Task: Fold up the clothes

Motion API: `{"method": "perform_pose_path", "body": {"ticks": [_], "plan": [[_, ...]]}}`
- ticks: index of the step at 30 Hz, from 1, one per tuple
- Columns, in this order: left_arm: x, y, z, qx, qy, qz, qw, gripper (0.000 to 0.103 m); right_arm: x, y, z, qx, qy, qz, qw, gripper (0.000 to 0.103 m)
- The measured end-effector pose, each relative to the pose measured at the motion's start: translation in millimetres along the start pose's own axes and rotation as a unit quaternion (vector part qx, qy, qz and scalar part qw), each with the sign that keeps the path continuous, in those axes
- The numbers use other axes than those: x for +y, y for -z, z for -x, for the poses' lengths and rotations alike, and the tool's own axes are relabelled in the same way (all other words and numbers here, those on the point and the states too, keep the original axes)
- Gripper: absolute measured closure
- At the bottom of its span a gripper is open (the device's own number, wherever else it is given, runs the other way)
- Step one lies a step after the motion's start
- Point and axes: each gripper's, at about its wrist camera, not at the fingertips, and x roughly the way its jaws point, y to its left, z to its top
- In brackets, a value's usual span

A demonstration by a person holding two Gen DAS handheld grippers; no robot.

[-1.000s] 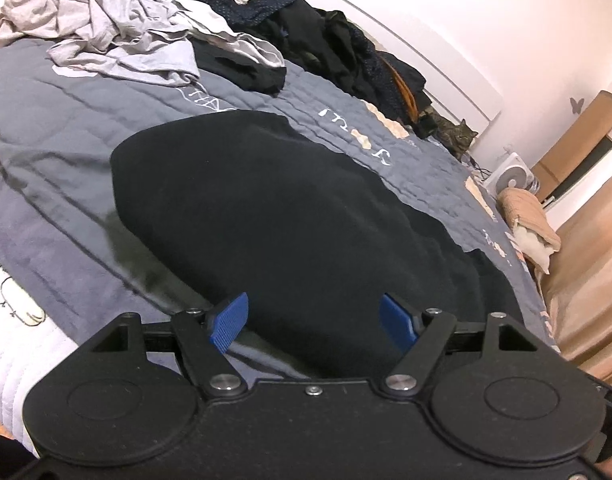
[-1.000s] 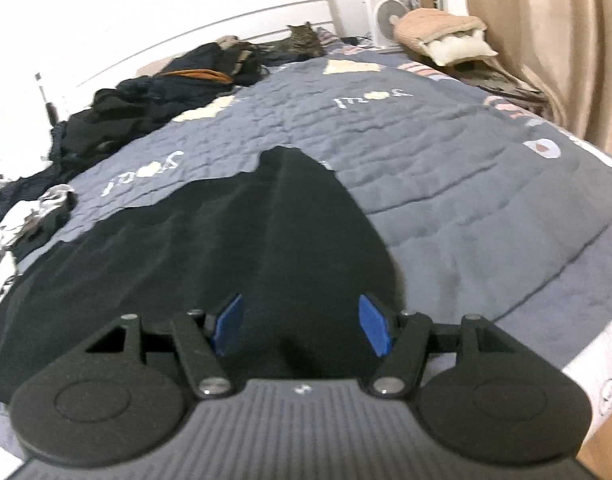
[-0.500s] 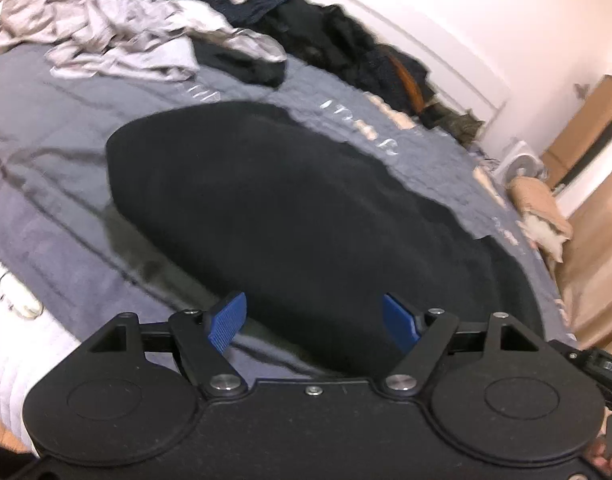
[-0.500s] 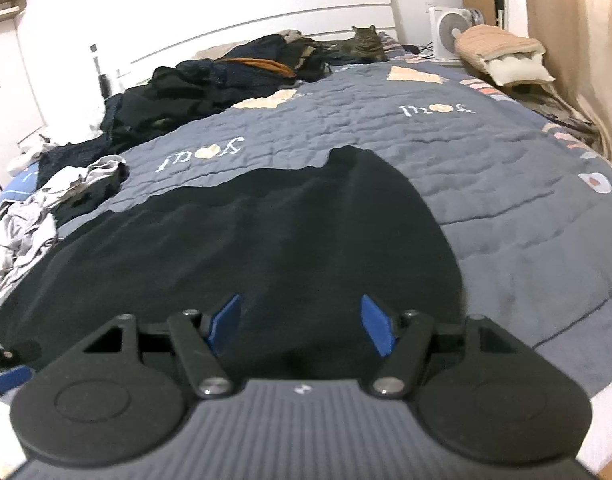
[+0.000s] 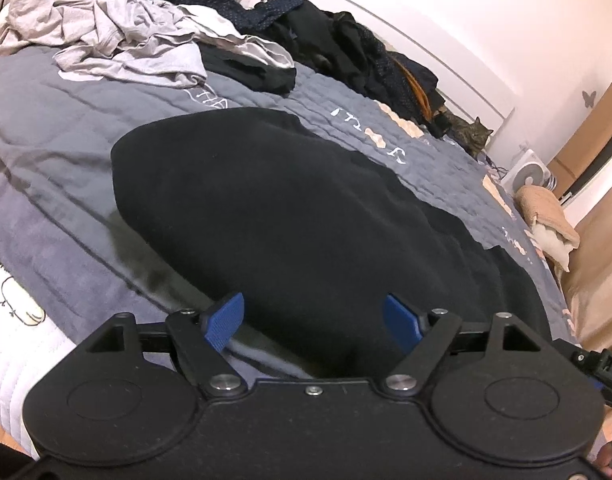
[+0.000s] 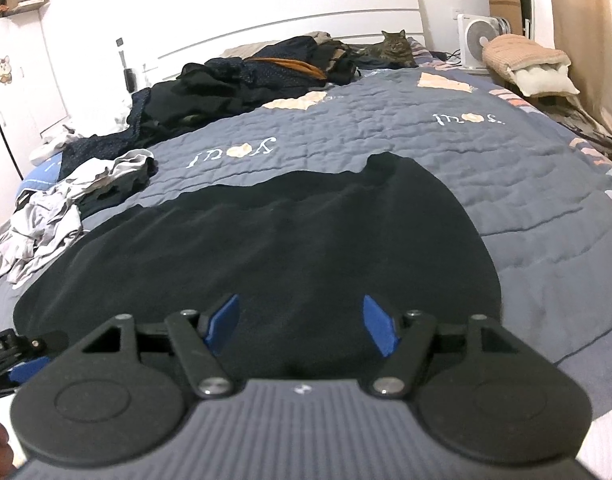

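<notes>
Looking down both tools here, the black garment (image 5: 306, 216) lies spread flat across the near half of the bed, on top of the grey-blue quilt (image 6: 386, 120). The left tool (image 5: 314, 316) has its blue pads standing wide with nothing pinched, just hovering over the garment's near edge. The right tool (image 6: 301, 320) is the same: wide gap, pads clear of the cloth, black fabric showing between them but not gripped.

Lots of clutter around. A heap of crumpled light grey clothes (image 5: 105, 32) sits on the far left of the bed, with a small black item (image 5: 249, 68) just beside it. Behind that, a long pile of dark clothes (image 6: 245, 80) runs along the white headboard (image 6: 306, 20), with something orange poking out of it. A tabby cat (image 6: 394, 50) lies at the head of the bed, near the dark pile. None of it touches the black garment, so the cloth itself is clear.

Off the bed on the right there's a white fan (image 6: 478, 40), a tan blanket bundle (image 6: 526, 60) with something white tucked inside, and beige curtains (image 6: 586, 40).

Writing: the quilt has white script motifs stitched on, upside down from here; I can't read them for sure. The left tool's edge shows up in the right view with tiny lettering, too small to make out.
</notes>
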Motion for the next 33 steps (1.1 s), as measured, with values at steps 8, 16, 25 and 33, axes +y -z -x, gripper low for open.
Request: {"method": "perform_pose_path", "body": {"ticks": [8,16,25,33], "plan": [[0,-22,15,-0.021,0.047,0.001,0.9987,0.025,-5,-4,4,-0.007,-0.012,-0.024,1.000,0.034],[1,-67,17,-0.057,0.064,-0.031,0.9959,0.023,-14,-31,-3,-0.014,-0.017,-0.030,0.999,0.034],[44,-94,-14,-0.034,0.084,0.058,0.9942,0.023,-1,-60,-51,0.000,-0.023,-0.011,1.000,0.033],[73,-81,-14,-0.022,0.042,0.128,0.9906,0.023,28,-44,-76,0.020,-0.064,0.013,0.998,0.033]]}}
